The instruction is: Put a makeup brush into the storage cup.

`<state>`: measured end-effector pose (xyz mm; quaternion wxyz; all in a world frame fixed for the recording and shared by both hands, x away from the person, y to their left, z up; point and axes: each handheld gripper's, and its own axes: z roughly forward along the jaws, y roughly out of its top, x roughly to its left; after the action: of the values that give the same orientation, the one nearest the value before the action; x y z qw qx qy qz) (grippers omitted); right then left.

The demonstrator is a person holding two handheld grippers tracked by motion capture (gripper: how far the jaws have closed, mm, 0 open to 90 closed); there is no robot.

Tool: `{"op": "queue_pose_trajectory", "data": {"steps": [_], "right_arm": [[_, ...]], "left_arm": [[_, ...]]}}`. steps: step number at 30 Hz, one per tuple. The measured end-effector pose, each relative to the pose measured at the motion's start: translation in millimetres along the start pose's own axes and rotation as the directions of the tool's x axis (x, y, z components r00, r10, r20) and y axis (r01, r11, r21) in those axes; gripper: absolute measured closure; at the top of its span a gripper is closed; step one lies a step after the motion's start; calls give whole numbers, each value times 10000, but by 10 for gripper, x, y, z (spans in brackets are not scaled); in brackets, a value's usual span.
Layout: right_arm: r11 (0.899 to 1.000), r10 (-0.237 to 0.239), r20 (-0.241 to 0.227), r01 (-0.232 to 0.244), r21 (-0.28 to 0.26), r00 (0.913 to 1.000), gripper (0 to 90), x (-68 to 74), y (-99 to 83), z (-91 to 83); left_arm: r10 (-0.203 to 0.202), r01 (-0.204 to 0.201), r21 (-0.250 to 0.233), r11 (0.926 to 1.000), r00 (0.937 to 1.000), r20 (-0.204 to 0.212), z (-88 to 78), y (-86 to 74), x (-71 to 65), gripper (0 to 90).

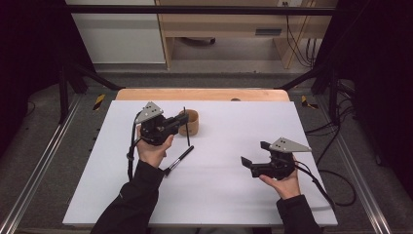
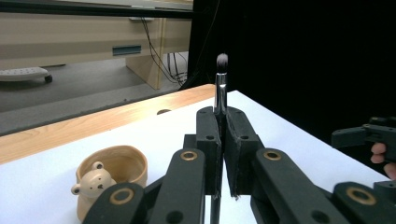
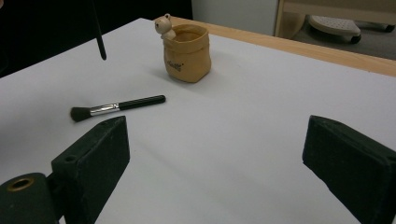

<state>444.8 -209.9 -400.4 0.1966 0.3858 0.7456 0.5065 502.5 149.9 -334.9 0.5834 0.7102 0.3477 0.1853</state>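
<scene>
Left hand-held gripper (image 2: 223, 154) is clamping a slim black-handled makeup brush (image 2: 220, 88) upright, jaws pressed tight on the handle, bristles pointing up, the handle's lower end hanging below the jaws. It is hovering just beside the tan ceramic sack-shaped cup with a small bear figure on its rim (image 1: 190, 122), at the far middle of the white desk (image 1: 219, 195).

Right hand-held gripper (image 1: 254, 157) is waiting near the desk's right side, jaws wide apart and holding nothing.

A second, thicker black brush with a silver ferrule (image 3: 116, 107) is lying flat on the desk in front of the cup.

Judgement: the step in hand is dropping the held brush into the cup.
- Keep the handle vertical.
- Centre its tip over the opening, away from the bear.
- Lower before releasing.

From the high view, the tip seems to be outside the rim, though the angle is poor.
</scene>
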Motion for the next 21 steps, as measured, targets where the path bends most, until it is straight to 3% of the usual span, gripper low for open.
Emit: {"op": "queue_pose_trajectory", "data": {"steps": [21], "right_arm": [[9998, 181, 383, -179, -70, 9991, 64, -65, -128, -107]], "left_arm": [[58, -58, -13, 10000, 9998, -194, 144, 126, 127, 846]]}}
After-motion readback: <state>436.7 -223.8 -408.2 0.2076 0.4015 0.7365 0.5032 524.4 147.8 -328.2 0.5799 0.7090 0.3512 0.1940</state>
